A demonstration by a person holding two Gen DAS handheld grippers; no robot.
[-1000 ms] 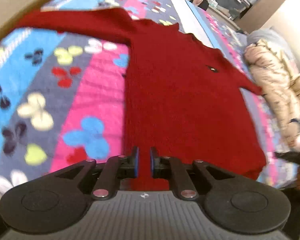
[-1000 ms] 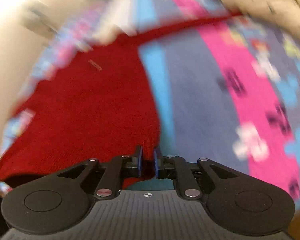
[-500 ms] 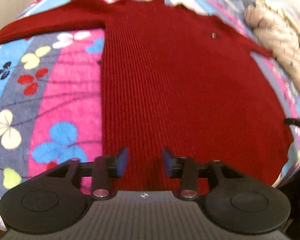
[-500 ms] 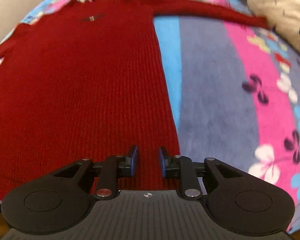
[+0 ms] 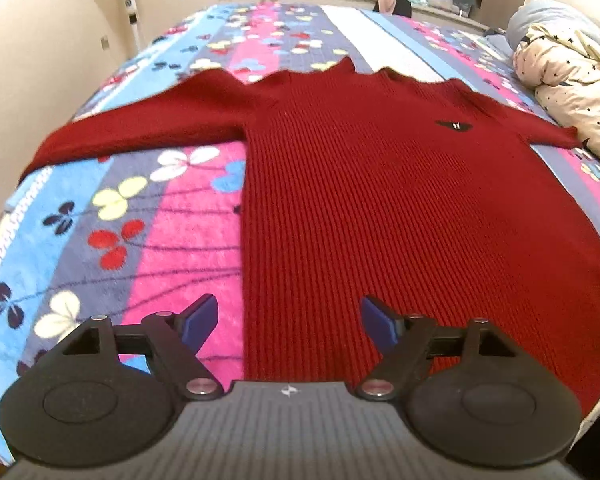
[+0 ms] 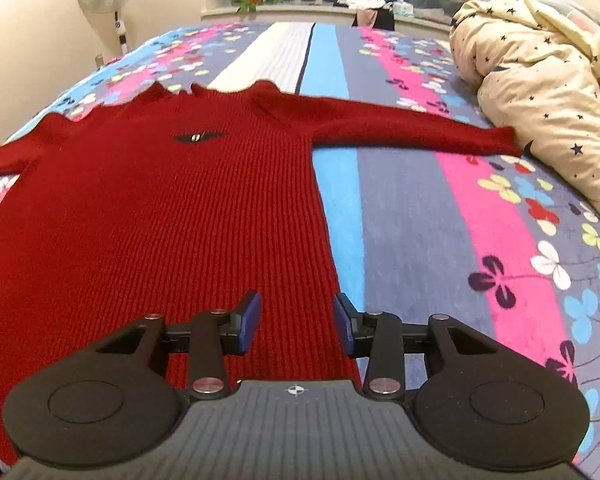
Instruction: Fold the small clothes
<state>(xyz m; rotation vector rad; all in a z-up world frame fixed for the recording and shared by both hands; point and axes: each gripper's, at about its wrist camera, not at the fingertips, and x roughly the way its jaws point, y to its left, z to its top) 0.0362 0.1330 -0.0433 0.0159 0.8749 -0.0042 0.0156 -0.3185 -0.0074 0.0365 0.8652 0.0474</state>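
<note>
Both jaws stood open, empty: our left gripper (image 5: pixel 287 319) over the sweater (image 5: pixel 380 208) hem's left corner, right gripper (image 6: pixel 297 322) over its right; body ran lengthwise up the bed (image 6: pixel 428 216).

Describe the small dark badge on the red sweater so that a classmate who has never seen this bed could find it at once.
Start at the bed with the flowered striped blanket, where a red ribbed sweater lies flat, sleeves spread. Look at its chest, just below the wavy neckline: the badge is a flat black wing shape with a tiny pale mark at its centre. It is the only dark spot on the plain red knit.
</note>
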